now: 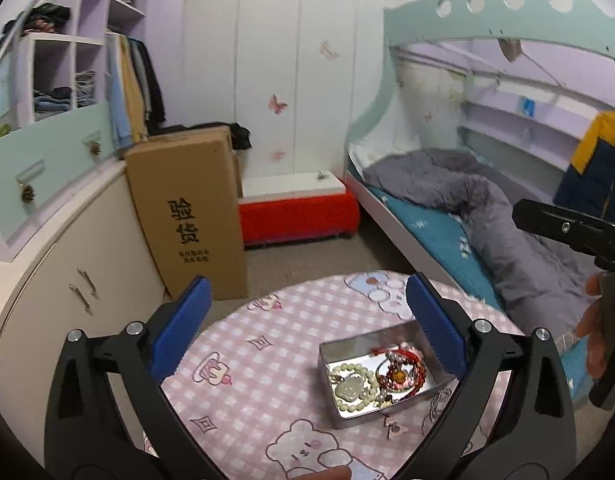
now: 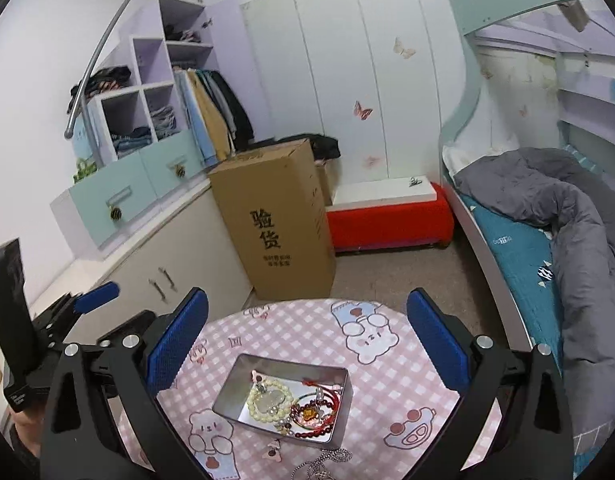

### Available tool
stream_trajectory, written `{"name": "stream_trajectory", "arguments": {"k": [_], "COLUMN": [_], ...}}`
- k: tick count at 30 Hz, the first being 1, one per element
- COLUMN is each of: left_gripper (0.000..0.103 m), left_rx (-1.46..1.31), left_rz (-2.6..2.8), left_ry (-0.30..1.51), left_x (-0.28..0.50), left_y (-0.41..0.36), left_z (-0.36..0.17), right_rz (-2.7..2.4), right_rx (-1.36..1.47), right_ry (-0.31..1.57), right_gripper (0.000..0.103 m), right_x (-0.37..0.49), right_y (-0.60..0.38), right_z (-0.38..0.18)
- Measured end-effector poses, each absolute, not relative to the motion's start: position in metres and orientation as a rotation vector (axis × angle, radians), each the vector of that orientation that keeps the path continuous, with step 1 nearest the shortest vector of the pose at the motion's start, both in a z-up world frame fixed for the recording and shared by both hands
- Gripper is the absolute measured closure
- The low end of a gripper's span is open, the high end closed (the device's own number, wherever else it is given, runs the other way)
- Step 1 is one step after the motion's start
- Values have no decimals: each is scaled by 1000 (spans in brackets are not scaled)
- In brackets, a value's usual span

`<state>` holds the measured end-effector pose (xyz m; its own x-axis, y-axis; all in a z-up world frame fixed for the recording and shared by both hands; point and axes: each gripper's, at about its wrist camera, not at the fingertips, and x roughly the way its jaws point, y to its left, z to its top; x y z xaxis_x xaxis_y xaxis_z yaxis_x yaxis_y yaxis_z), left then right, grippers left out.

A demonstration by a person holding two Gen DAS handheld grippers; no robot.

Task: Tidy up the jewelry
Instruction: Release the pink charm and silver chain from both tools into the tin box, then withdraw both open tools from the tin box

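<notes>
Bunk bed [image 1: 447, 184] with a grey quilt [image 2: 567, 216] over a teal sheet, occupying the right side of both views. Lilac open-shelf wardrobe [image 2: 163, 92] with hanging clothes stands at the left, above mint-fronted drawers [image 1: 39, 168]. Tall cardboard box [image 2: 279, 220] printed with black characters stands upright on the floor against the cabinet; a red bench [image 1: 299, 216] with a white top lies beside it, between box and bed.

Round table [image 2: 387, 384], covered by a pink gingham cloth with cartoon bears, fills the lower centre. Rectangular metal tin [image 2: 235, 384], open-topped, rests on the cloth. Within it lie a pale bead bracelet [image 2: 267, 400] on the left, and red bead bracelets [image 2: 319, 416] with a red cord on the right, the two groups touching. A silver chain [image 2: 327, 460] and a small pink charm [image 2: 272, 451] lie on the cloth just outside the tin's near wall.

Left gripper [image 1: 307, 320]: blue-padded jaws spread wide, nothing between the pads, hovering above the table with the tin below and toward its right finger. Right gripper [image 2: 307, 332]: jaws likewise spread wide and empty, the tin centred beneath the gap. Each gripper appears at the edge of the other's view; part of a hand [image 1: 595, 332] shows on the right gripper's handle.
</notes>
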<state>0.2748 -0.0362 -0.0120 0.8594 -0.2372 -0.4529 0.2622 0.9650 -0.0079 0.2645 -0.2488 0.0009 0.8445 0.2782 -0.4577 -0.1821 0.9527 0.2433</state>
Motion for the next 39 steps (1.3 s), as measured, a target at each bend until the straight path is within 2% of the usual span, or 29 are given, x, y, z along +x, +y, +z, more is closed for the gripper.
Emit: {"name": "stream_trajectory", "arguments": {"k": [10,21,30,39], "left_gripper": [7,6,6,6], "left_rx": [27,12,-29,-23], "left_rz": [-228,-237,-244,-289], "left_ry": [384,349,376,483], "left_x": [248,229,221,211], "left_y": [-24,-21,-13,-22], "left_z": [21,28,11,-38], "right_rz": [247,240,210,176], "right_rx": [190,182,167,131], "right_ry": [461,435,434,486], "right_gripper": [7,7,7,7], "right_x": [253,235,217,199], "right_y": [-243,-241,-244,-247], "right_z": [16,19,12,-14]}}
